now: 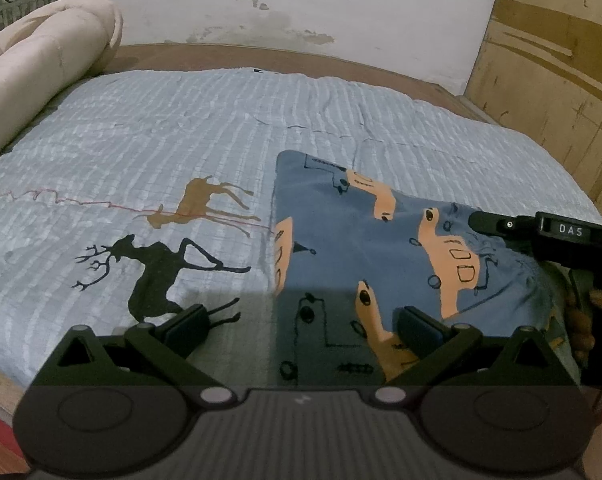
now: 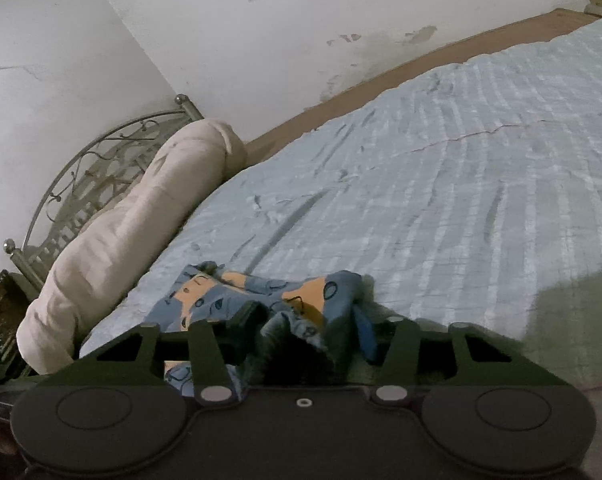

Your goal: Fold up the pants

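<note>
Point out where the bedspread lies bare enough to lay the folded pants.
Free: the pale blue ribbed bedspread between the rolled beige quilt, the wooden edge and the blue car-print pants. Crowded: the near right, with both grippers at the pants.

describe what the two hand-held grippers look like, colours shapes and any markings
Both are matte black. The left hand-held gripper has two angled linkage arms with silver pivot pins, round discs on a ribbed base and flat rectangular pads. The right hand-held gripper is built the same; seen from the left wrist view, its finger bears white letters "DAS".
</note>
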`<state>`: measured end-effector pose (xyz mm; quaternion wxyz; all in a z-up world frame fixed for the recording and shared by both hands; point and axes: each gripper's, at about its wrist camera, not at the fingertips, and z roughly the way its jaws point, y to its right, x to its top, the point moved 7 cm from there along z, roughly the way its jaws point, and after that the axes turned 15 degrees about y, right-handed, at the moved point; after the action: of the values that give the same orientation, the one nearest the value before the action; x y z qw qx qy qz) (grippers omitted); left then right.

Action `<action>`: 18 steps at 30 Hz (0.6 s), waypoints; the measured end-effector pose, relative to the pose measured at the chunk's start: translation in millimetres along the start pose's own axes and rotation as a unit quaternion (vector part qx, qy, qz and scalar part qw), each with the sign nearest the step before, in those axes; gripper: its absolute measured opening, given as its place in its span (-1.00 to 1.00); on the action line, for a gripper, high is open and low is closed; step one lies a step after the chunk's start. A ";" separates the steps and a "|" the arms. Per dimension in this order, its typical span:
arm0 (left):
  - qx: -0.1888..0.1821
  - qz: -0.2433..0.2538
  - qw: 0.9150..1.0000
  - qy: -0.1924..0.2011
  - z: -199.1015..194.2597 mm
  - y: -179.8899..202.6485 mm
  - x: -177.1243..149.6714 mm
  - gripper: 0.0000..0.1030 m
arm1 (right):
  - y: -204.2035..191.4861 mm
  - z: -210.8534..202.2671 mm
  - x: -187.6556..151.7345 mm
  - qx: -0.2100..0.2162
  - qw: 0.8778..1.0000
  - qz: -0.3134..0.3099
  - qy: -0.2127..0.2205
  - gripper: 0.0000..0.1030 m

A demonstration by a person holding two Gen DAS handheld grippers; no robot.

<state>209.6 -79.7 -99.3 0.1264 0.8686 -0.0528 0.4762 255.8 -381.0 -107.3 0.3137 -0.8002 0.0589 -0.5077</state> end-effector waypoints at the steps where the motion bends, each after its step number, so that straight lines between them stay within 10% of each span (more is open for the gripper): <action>1: 0.001 0.000 1.000 0.000 -0.4 -0.4 0.2 0.99 | -0.2 0.1 -0.7 -0.001 1.000 -0.003 -0.001 -0.07; 18: -0.005 -0.028 1.000 -0.004 -3.8 0.5 13.7 0.46 | -3.6 0.2 -4.2 0.000 1.000 -0.017 -0.002 -0.29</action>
<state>213.8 -78.7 -85.8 0.1439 0.8709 -0.0315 0.4689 253.2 -376.3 -108.7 0.3048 -0.8021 0.0446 -0.5116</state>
